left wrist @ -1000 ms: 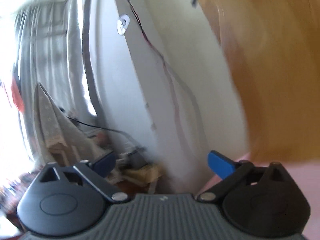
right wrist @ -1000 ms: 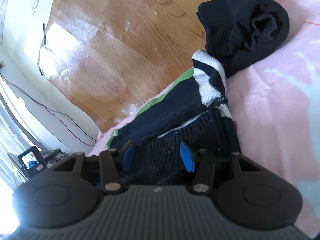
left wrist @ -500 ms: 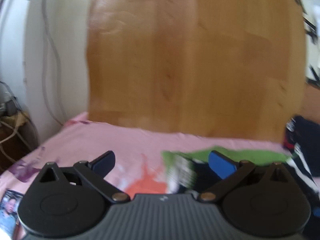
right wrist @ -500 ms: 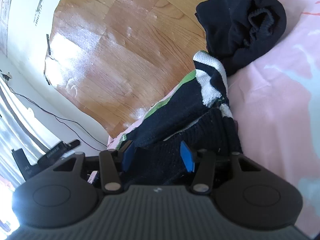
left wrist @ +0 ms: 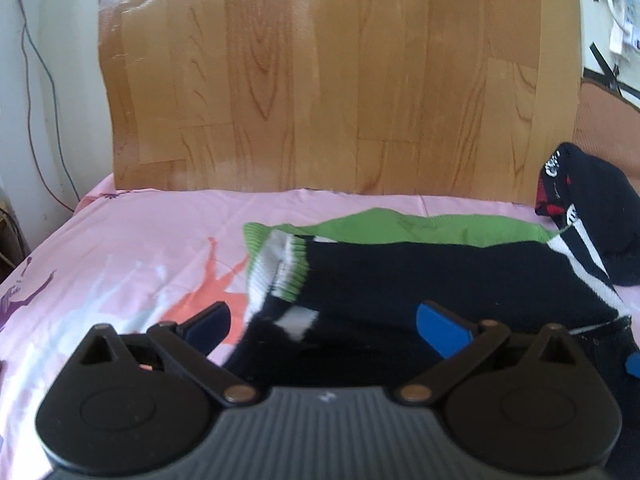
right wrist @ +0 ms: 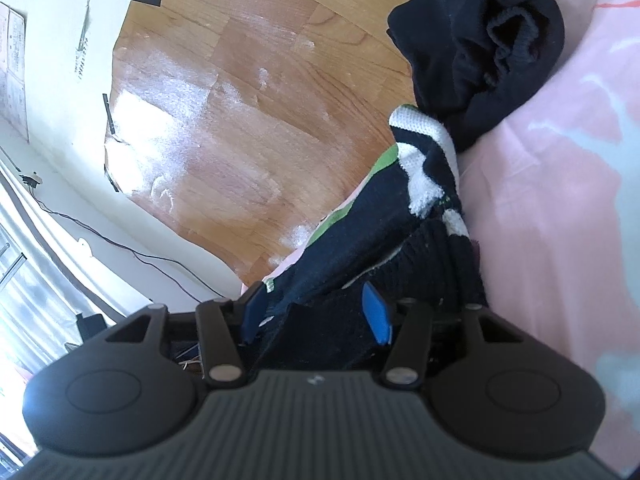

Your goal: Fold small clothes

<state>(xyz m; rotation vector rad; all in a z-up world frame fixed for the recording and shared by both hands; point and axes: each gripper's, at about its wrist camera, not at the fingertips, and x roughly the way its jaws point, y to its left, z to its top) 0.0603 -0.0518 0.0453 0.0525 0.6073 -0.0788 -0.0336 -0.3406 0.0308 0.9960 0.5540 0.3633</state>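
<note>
The navy knit garment (left wrist: pixel 420 276), trimmed in green and white, lies spread on the pink printed sheet (left wrist: pixel 132 248) against the foot of the wooden headboard (left wrist: pixel 320 80). A second ago my left view held only a wall, cables and a curtain; half a second ago the bed had swung in, blurred; now it is sharp and the garment fills the lower centre. Its green hem runs along the far edge, a ribbed green-and-white cuff folds back at the left corner, and white stripes cross the right end.

My left gripper (left wrist: pixel 326 322) has its fingers spread wide, the left pad over bare sheet, the right pad over the dark knit; neither presses on anything.

My right gripper (right wrist: pixel 318 312) has hardly shifted since the earlier frames. A bunched fold of the navy knit sits between its blue pads (right wrist: pixel 376 316), which bear on the fabric from both sides, the garment's near edge lifted into them.

Beyond the striped end, a second dark garment (right wrist: pixel 480 44) sits crumpled at the headboard, touching the first. A black cable (right wrist: pixel 132 252) runs down the white wall.
</note>
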